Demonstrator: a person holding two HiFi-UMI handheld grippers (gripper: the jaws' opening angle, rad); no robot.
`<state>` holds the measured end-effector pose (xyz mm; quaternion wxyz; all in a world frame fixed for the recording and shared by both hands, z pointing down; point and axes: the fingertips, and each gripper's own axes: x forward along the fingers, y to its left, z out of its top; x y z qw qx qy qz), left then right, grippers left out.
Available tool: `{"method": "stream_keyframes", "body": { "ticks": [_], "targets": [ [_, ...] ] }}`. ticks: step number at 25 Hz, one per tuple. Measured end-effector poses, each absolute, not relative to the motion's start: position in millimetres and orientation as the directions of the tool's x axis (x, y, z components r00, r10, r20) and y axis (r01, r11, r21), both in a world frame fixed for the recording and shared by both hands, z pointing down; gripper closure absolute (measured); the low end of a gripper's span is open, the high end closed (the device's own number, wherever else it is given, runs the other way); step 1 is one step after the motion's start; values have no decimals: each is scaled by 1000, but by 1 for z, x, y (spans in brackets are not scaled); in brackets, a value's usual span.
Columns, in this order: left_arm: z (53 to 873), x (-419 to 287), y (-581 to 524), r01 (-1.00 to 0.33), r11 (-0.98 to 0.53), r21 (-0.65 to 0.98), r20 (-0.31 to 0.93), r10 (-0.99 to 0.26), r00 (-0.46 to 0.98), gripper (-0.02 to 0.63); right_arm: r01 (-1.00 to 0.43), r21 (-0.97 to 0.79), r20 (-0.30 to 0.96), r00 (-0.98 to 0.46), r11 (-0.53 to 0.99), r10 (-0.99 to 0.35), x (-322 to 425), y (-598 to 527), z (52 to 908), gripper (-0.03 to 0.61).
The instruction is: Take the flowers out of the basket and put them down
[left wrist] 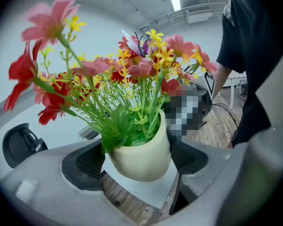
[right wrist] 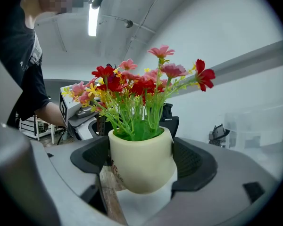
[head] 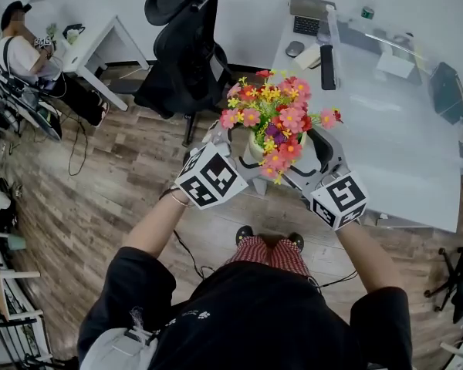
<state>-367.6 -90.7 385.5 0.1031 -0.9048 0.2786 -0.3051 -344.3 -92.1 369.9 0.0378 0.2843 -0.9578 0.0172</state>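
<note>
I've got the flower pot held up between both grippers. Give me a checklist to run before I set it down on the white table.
1. Left gripper on the pot: ok, a jaw presses each side.
2. Right gripper on the pot: ok, a jaw presses each side.
3. Pot hanging free: ok, only the jaws touch it.
4. Pot upright: cannot tell. It leans in the left gripper view and stands straight in the right gripper view.
5. Pot above the table: cannot tell. Table edge and wooden floor both show beneath it.
6. Landing spot: ok. The table's near part is bare, and the keyboard and mouse lie at the far end.
</note>
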Motion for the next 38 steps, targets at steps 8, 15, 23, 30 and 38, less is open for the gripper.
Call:
{"method": "stream_keyframes", "body": {
  "ticks": [8, 15, 23, 30, 38],
  "targets": [
    [398, -363, -99, -422, -839, -343, 506, -544, 669, 173, -563, -30, 100, -824, 826, -558, -340, -100, 383, 160],
    [409, -361, -105, -406, -850, -335, 521, -526, 672, 172, -575, -47, 115, -815, 816, -568, -339, -106, 394, 160],
    [421, -366, -112, -409, -856, -316, 529, -517, 673, 172, -578, -56, 137, -812, 814, -568, -343, -113, 406, 160],
    [429, -368, -120, -402, -864, -302, 536, -503, 678, 172, -585, -67, 152, -807, 808, -571, -346, -121, 413, 160],
    [438, -371, -130, -397, -872, -288, 543, -490, 682, 173, -592, -75, 167, -801, 803, -575, -348, -132, 422, 160]
  ]
}}
